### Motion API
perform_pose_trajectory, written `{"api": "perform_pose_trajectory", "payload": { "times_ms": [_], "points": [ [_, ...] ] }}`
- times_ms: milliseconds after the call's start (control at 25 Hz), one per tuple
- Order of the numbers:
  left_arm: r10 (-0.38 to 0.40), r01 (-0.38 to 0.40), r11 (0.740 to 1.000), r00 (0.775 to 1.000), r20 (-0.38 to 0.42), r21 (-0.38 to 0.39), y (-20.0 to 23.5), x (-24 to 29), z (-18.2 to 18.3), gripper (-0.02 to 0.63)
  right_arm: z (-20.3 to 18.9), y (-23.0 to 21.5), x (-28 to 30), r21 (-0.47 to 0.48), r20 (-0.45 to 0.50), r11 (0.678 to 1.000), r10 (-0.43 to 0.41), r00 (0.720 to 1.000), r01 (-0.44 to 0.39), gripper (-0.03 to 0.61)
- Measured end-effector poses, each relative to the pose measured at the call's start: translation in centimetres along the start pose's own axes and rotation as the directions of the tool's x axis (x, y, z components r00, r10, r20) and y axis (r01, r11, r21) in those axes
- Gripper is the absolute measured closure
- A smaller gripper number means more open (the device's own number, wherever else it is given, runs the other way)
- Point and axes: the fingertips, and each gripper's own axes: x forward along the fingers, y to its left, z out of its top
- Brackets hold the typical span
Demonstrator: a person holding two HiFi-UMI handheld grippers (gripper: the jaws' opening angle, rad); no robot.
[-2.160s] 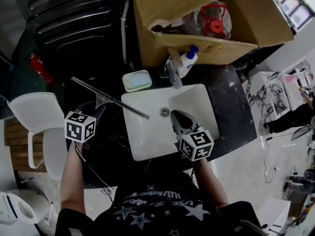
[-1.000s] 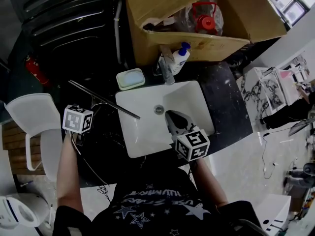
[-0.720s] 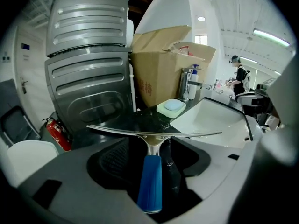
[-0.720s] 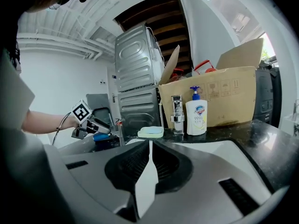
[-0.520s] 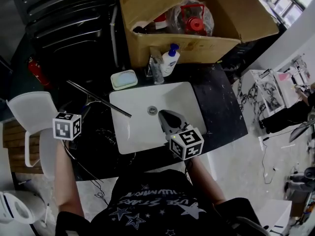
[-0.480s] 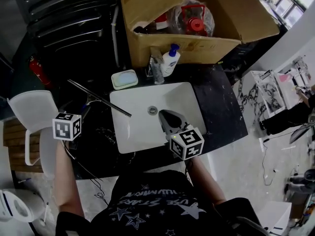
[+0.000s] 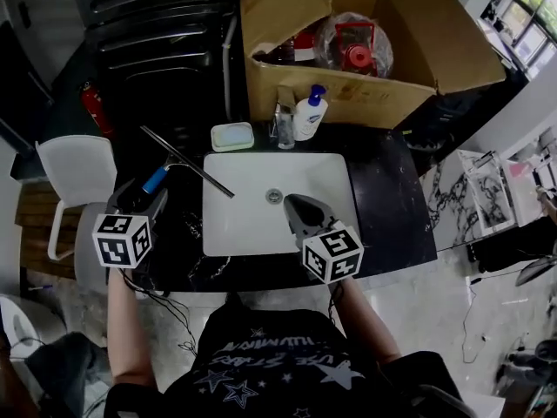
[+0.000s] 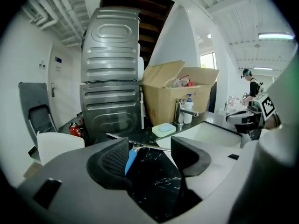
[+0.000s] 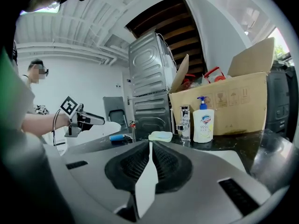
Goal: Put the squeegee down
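The squeegee (image 7: 187, 162) lies flat on the black counter (image 7: 387, 198) left of the white sink (image 7: 252, 220), its long blade slanting and one end reaching over the sink's rim. Its blue handle (image 7: 155, 181) points toward my left gripper (image 7: 139, 200). That gripper hangs a little short of the handle, open and empty. In the left gripper view the blue handle (image 8: 131, 160) shows low between the spread jaws of the left gripper (image 8: 150, 148), apart from both. My right gripper (image 7: 294, 204) hovers over the sink, shut on nothing; its pads (image 9: 161, 164) meet.
A large open cardboard box (image 7: 435, 24) stands behind the sink. A soap dish (image 7: 231, 136), a faucet (image 7: 285, 124) and a pump bottle (image 7: 308, 116) line the sink's back edge. A white chair (image 7: 74, 168) and a red fire extinguisher (image 7: 94, 107) stand at the left.
My left gripper has opened, let go of the squeegee handle and drawn back and up from it. The squeegee stays on the counter. The right gripper has lifted slightly over the sink.
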Motion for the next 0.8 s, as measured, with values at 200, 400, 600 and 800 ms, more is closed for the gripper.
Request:
{"api": "perform_pose_trajectory", "payload": {
  "times_ms": [200,400,600,800],
  "points": [
    [0.042,-0.038,0.998,0.996,0.079,-0.056,-3.2,-2.9,0.3,0.358,-0.1,0.1,-1.6,-0.021,0.000,0.999,0.049,0.999,-0.049,0.526],
    [0.085,-0.070,0.991,0.987,0.134,-0.114,-6.3,-4.9,0.2,0.478,-0.1,-0.2,-3.2,-0.036,0.006,0.995,0.090,0.996,-0.090,0.526],
    [0.120,-0.093,0.980,0.981,0.150,-0.175,-9.0,-6.2,-0.3,0.561,-0.2,-0.5,-4.7,-0.044,0.008,0.991,0.128,0.992,-0.127,0.526],
    [0.083,-0.053,0.973,0.989,0.126,-0.226,-12.6,-7.0,-1.8,0.592,-0.8,-0.7,-6.3,-0.052,0.003,0.986,0.161,0.987,-0.161,0.526]
  ]
}}
